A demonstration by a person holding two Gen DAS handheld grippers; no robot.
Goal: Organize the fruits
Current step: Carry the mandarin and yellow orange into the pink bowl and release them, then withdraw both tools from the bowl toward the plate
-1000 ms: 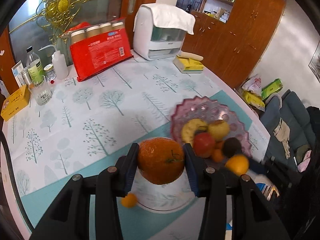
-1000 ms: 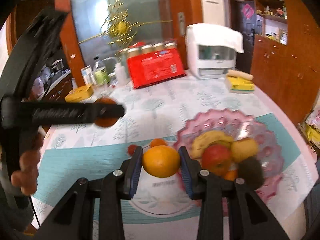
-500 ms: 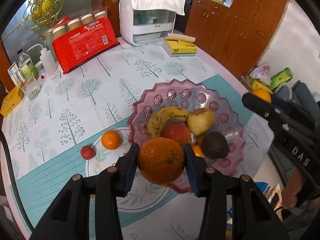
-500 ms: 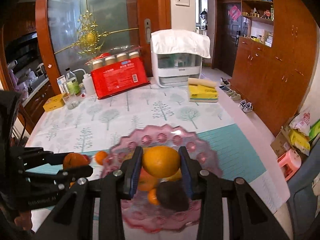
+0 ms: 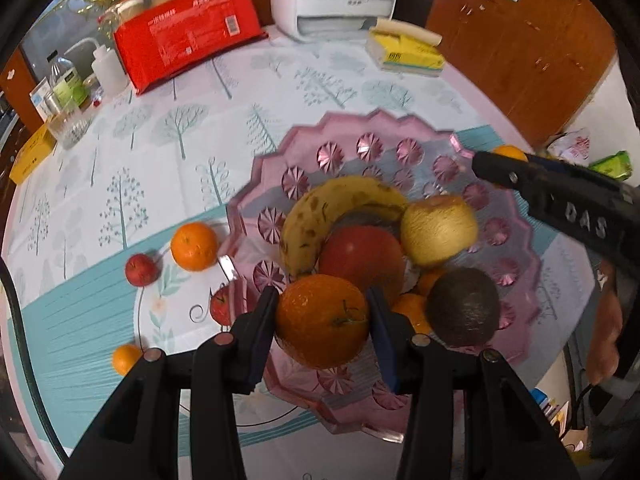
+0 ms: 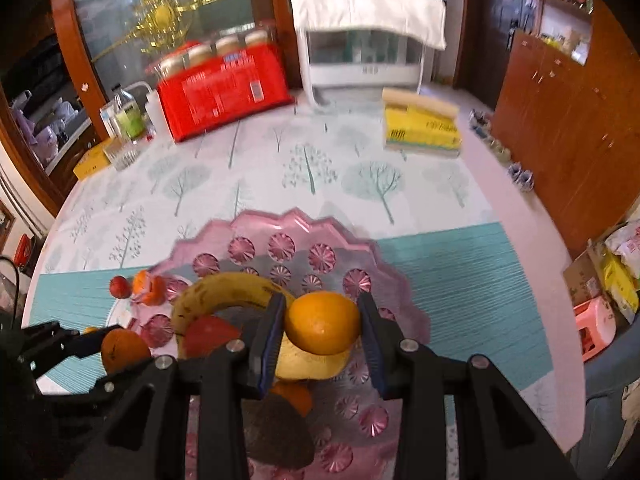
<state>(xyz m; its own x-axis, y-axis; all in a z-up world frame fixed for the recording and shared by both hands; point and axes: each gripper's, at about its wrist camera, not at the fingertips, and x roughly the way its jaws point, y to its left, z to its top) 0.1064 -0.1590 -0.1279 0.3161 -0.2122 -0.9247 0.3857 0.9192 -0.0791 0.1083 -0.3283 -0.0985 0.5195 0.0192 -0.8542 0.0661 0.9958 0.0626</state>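
Left wrist view: left gripper (image 5: 322, 320) clamped on dark orange (image 5: 322, 320), right gripper (image 6: 322, 328) clamped on paler orange (image 6: 322, 328), both over pink bowl (image 5: 516, 240), probably for dropping in

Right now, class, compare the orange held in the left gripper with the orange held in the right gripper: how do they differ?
The left gripper's orange is a deeper, reddish orange; the right gripper's orange is paler and yellower. The left gripper's orange shows a green stem; none is visible on the right gripper's orange. Both are round, clamped between blue pads and held over the pink fruit bowl.

Wooden cabinets (image 6: 568, 120), tree-print tablecloth (image 6: 280, 168).
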